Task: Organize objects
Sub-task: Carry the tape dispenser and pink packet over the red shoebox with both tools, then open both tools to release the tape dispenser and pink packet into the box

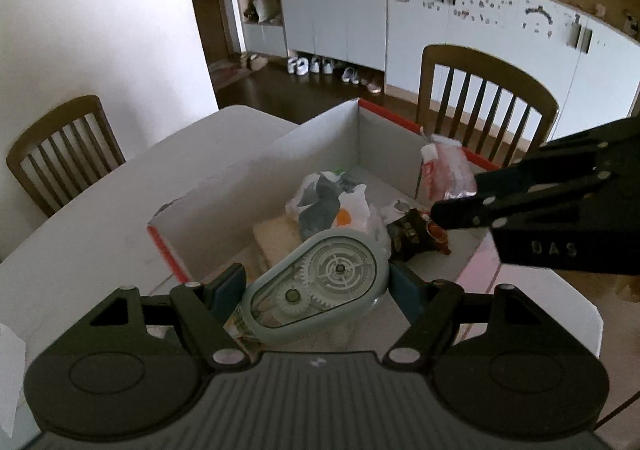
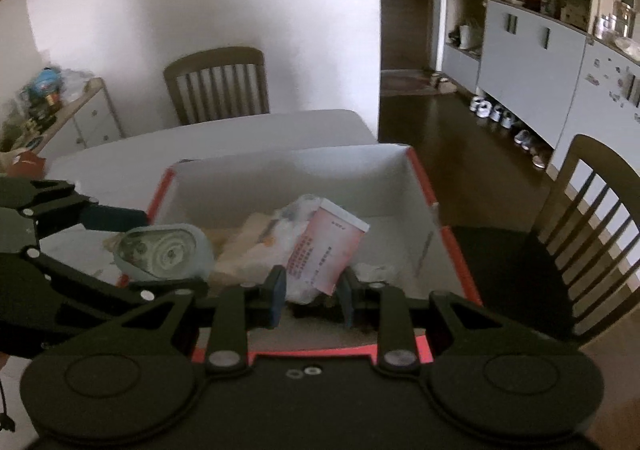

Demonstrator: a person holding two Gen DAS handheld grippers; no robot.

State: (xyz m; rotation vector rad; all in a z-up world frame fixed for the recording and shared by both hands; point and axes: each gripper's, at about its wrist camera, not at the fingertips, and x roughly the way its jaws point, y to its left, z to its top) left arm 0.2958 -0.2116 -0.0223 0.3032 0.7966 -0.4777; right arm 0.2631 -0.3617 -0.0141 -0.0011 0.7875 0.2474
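Observation:
My left gripper (image 1: 316,290) is shut on a pale green correction tape dispenser (image 1: 316,288) with clear gears, held over the near left corner of an open white box with red edges (image 1: 304,137). It also shows in the right wrist view (image 2: 164,252). My right gripper (image 2: 312,296) is shut on a pink and white packet (image 2: 326,250) in clear wrap, held above the box's near side (image 2: 424,185). In the left wrist view the right gripper (image 1: 456,205) holds the packet (image 1: 446,169) at the box's right wall.
Inside the box lie plastic bags (image 1: 332,201), a beige pad (image 1: 276,236) and a dark item (image 1: 412,236). The box sits on a white table (image 1: 120,209). Wooden chairs (image 1: 484,101) (image 2: 218,83) stand around it. A sideboard with clutter (image 2: 52,105) is at left.

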